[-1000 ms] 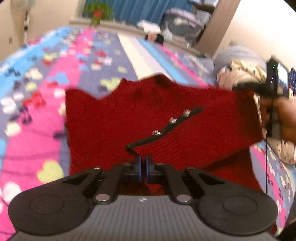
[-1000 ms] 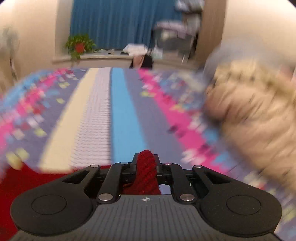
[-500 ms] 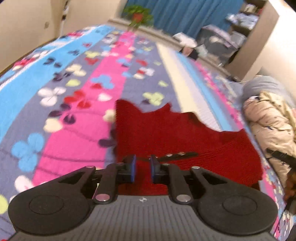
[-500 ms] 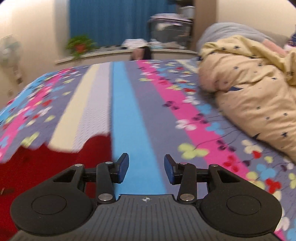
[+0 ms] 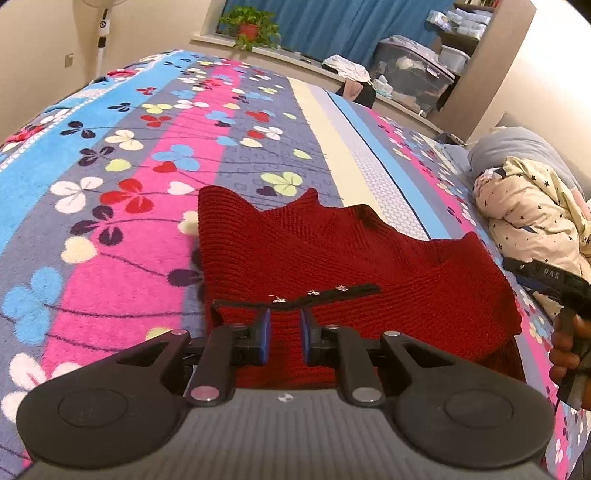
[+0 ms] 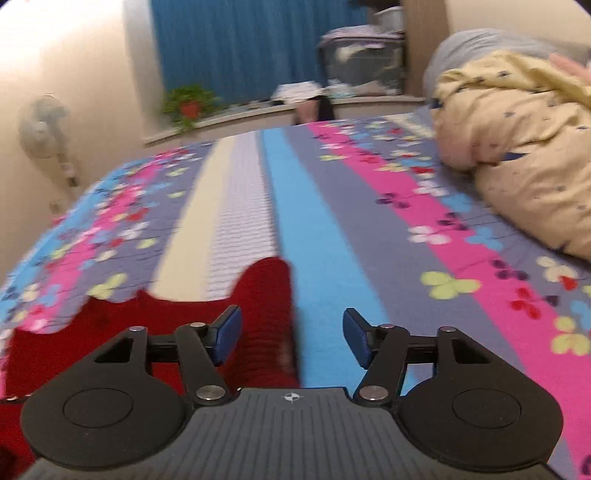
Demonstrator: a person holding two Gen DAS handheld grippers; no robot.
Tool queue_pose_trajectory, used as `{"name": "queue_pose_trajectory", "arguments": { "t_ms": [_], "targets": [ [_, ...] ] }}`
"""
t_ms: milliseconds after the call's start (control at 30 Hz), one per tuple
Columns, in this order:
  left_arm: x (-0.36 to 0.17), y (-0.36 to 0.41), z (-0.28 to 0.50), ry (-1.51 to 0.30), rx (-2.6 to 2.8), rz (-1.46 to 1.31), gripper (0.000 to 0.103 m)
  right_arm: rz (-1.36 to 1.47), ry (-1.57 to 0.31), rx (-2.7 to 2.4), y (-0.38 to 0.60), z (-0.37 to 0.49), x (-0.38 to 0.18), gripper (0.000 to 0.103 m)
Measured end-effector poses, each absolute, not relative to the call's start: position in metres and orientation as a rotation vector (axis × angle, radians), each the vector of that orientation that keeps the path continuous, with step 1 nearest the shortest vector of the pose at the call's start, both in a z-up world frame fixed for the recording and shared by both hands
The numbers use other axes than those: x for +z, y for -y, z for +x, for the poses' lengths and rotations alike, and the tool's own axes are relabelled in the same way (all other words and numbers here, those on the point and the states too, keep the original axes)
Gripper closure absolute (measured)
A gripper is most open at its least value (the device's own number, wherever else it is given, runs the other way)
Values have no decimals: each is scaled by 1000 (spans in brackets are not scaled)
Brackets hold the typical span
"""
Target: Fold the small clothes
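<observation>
Room: a bedroom; a blue curtain (image 5: 332, 22) hangs at the far end, with a potted plant (image 5: 249, 27) on the sill and a standing fan (image 6: 44, 129) at the left wall.
Surface: a bed under a flowered blanket (image 5: 129, 155) with stripes of blue, pink, grey and cream running away from the cameras.
Garment: a red knitted garment (image 5: 332, 258) lies folded on the blanket at the near side, partly over the cream and pink stripes.
Garment edges: the far edge is uneven, with pointed corners; the left edge is straight; the right part is doubled over a lower layer. A dark strap with metal snaps (image 5: 314, 293) lies across the near part.
Left gripper (image 5: 283, 336): jaws a little apart, narrow gap, nothing between them; it is above the near edge of the garment, just before the strap.
Right gripper (image 6: 291, 336): jaws wide apart, holding nothing; a red corner of the garment lies between and below the fingers, and I cannot tell if it touches them. This view is somewhat blurred.
Open room: beyond the garment the blanket is bare up to the far end of the bed, and also to the left.
Right side: a pale yellow quilt with dark stars (image 6: 517, 140) is heaped there, near the garment's right edge but apart from it, with a grey pillow (image 5: 517, 151) behind it.
</observation>
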State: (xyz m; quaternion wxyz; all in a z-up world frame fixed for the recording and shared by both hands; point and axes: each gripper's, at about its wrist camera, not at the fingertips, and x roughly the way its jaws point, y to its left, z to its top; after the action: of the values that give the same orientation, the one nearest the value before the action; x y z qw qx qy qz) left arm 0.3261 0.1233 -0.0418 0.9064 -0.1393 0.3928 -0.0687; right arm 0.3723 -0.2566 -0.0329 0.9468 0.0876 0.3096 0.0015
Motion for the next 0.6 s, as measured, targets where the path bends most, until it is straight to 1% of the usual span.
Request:
{"name": "queue_pose_trajectory", "arguments": {
  "t_ms": [67, 133, 200, 267, 333, 400, 433, 500, 533, 567, 600],
  "targets": [
    [-43, -121, 326, -816, -148, -282, 86, 100, -714, 69, 245, 379, -45, 22],
    [-44, -119, 326, -816, -152, -269, 86, 17, -807, 77, 238, 389, -64, 29],
    [-44, -117, 326, -810, -157, -259, 86, 81, -816, 82, 246, 396, -72, 68],
    [-45, -116, 327, -805, -164, -258, 86, 106, -753, -8, 251, 398, -66, 74],
    [-51, -115, 328, -819, -174, -262, 86, 137, -712, -87, 261, 402, -65, 73],
    [-63, -115, 333, -872, -158, -247, 86, 155, -781, -142, 269, 410, -76, 66],
    [-68, -115, 334, -889, -138, -229, 86, 162, -807, -145, 273, 411, -79, 65],
    [-67, -115, 333, -878, -121, -213, 86, 162, -765, -123, 275, 399, -72, 65],
    [-63, -115, 332, -858, -127, -218, 86, 141, -709, -124, 274, 388, -64, 63],
    [-59, -115, 330, -833, -141, -227, 86, 128, -658, -110, 273, 377, -59, 53],
    [-55, -114, 328, -809, -164, -234, 86, 108, -618, -72, 272, 368, -58, 41]
  ]
}}
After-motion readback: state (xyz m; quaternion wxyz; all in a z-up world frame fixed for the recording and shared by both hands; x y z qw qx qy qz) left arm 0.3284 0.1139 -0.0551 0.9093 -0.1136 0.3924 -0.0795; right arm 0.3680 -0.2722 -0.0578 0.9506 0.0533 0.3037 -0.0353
